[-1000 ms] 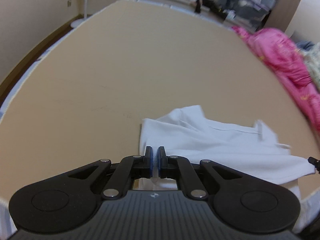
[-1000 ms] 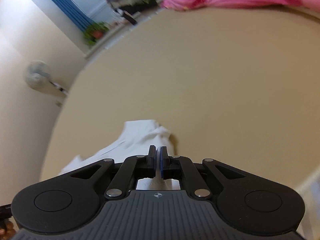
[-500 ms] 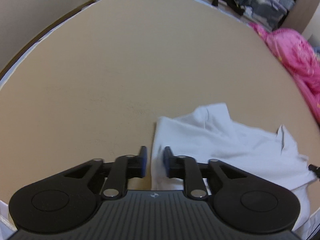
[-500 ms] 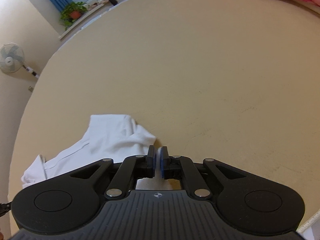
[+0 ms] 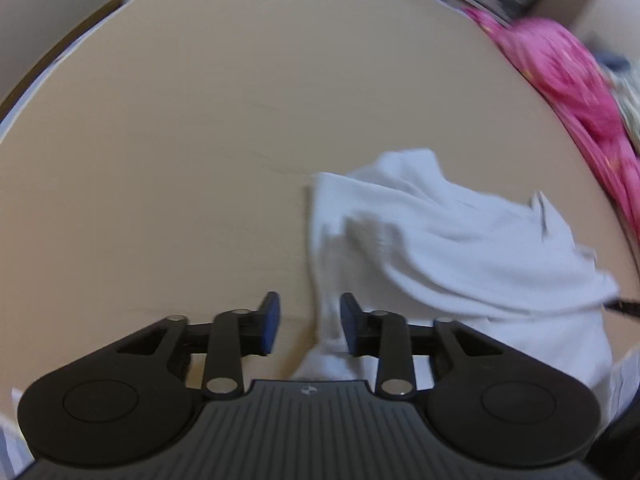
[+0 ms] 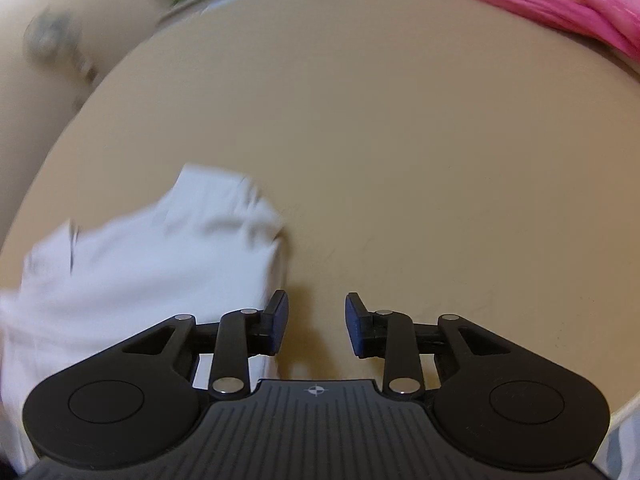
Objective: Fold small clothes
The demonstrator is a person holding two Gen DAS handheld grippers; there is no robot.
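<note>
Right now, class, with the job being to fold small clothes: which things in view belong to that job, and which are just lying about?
Belong to the job:
- white garment, lying rumpled on the tan surface
- left gripper, jaws opening, garment edge between them
- right gripper, jaws opening, nothing between them

Just lying about:
- pink bedding
- fan, blurred

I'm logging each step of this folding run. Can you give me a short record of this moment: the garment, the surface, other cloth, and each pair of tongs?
garment: white shirt, rumpled, lying on the surface
surface: tan bed top
other cloth: pink blanket heaped at the far edge, apart from the shirt
left tongs: jaws opening, shirt's left edge lies between them, pads not pressing it
right tongs: jaws opening, nothing between them, shirt's right edge just beside the left finger
fold: not yet made
</note>
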